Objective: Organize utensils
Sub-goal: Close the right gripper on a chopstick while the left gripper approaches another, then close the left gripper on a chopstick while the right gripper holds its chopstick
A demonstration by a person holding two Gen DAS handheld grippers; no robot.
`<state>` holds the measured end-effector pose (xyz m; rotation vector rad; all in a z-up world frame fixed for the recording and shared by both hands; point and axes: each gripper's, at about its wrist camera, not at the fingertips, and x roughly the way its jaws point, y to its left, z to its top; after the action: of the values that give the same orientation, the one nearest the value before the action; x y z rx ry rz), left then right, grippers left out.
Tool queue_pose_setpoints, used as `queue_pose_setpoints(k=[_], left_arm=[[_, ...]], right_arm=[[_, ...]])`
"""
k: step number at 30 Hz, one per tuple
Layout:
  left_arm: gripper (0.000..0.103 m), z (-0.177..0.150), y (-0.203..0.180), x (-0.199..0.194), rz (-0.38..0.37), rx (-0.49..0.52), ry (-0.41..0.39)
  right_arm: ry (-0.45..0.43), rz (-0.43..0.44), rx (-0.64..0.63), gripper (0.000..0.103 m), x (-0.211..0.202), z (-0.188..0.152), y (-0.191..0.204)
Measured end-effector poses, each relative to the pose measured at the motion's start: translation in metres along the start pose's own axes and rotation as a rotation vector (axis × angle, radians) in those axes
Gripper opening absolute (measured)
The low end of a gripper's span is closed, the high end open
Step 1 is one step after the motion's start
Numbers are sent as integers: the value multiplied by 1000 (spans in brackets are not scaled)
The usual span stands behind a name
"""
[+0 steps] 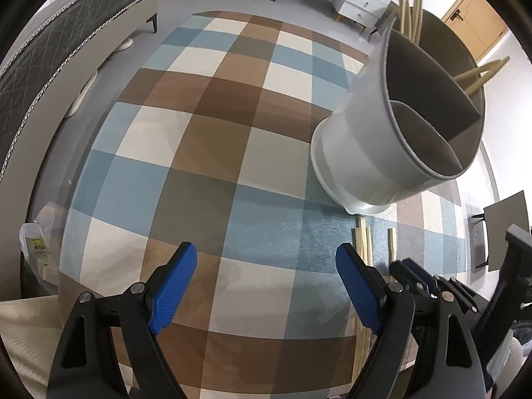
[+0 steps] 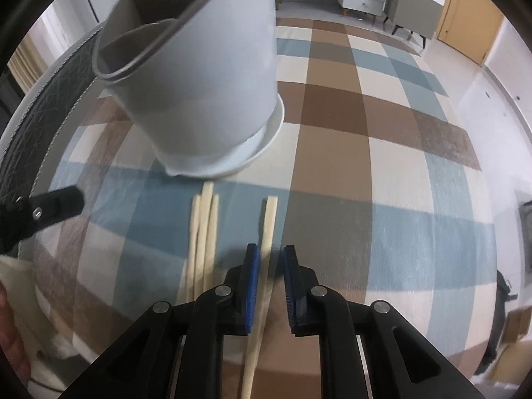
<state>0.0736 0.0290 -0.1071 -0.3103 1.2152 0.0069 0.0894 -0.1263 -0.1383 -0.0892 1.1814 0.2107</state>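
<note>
Blue-padded left gripper (image 1: 266, 286) hangs with jaws wide and empty, the pale wooden chopsticks (image 1: 364, 246) lying to its right below the white divided utensil holder (image 1: 382, 153). Right gripper (image 2: 270, 286), nearer, straddles one chopstick (image 2: 267, 229) running lengthwise between narrow, unclamped jaws.

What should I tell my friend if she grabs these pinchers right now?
Left gripper: open, empty, above the tablecloth.
Right gripper: open, jaws narrow around a lone chopstick, not clamped.
White holder stands on the tablecloth, some chopsticks already inside.
Left to do: grip the lone chopstick, then the loose bunch beside it, and put them in the holder.
</note>
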Motion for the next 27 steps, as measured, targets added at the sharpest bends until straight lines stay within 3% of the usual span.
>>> queue_pose_setpoints(k=[9,13,27], left_arm=[[82,1,0,7,32,22,1],[82,1,-7,9,22,23,15],[82,-18,-53,11,49,149,10]], right_arm=[[-55,-32,-18,17,10,18,6],[-56,11,25,6,11,24,-2],[-183,169,278,6,-34,15,-62]])
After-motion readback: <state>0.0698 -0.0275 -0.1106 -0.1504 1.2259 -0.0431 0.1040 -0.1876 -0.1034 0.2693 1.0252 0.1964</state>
